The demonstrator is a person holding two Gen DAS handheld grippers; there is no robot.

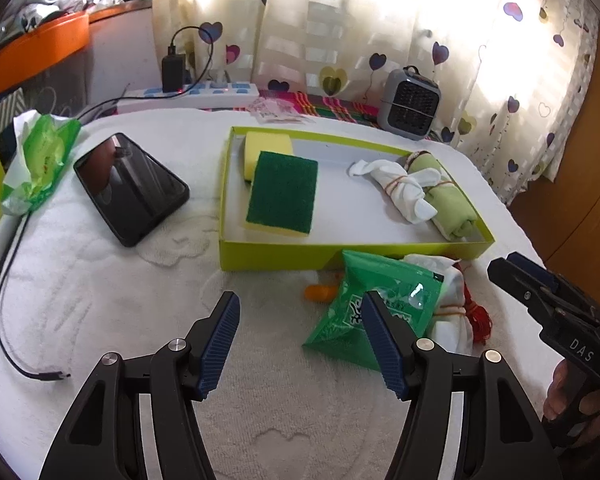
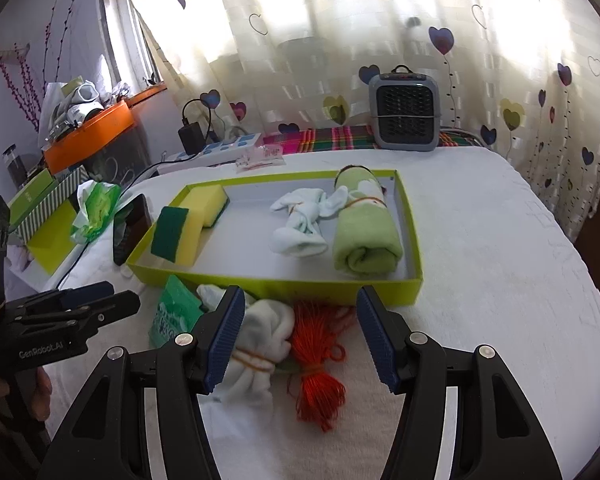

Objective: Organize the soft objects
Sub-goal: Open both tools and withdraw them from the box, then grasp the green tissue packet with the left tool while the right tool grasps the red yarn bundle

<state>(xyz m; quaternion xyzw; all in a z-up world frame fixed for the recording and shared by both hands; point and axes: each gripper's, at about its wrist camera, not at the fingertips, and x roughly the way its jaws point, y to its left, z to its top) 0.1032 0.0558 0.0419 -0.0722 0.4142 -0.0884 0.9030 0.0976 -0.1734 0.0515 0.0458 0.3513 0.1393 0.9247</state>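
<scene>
Lime-green tray [image 2: 414, 280] near the middle of the white-covered bed [image 2: 500, 280], holding four items: two yellow sponges with green scrub faces [image 1: 282, 196] toward its left end, a white sock bundle [image 2: 300, 224] and a rolled green towel [image 2: 366, 240] toward its right end. Outside the tray, against its near wall, three items not yet stowed: a green foil packet [image 1: 364, 308], a second white sock bundle bound with elastic [image 2: 256, 352], and a skein of orange-red yarn [image 2: 318, 364]. Left tool [image 1: 296, 342]: jaws wide apart, nothing between the pads, angled down at bare bedcover with the packet just beyond its right finger. Right tool [image 2: 300, 340]: jaws likewise apart and empty, with the loose sock bundle and the yarn lying directly ahead in the gap between its fingers (neither appears touched). The yarn's long axis runs roughly along the tool's pointing direction, from the near side of the bed toward the tray wall; the sock bundle lies beside it on the left, close to the left pad. By judgement the right hand is the nearer to both, and a short forward dip would bracket either; the left is better placed for the packet. Elsewhere on the bed: a black phone [image 1: 130, 190], a tissue pack [image 1: 40, 164] near the left edge, and a small grey heater [image 2: 404, 118] at the far edge.
</scene>
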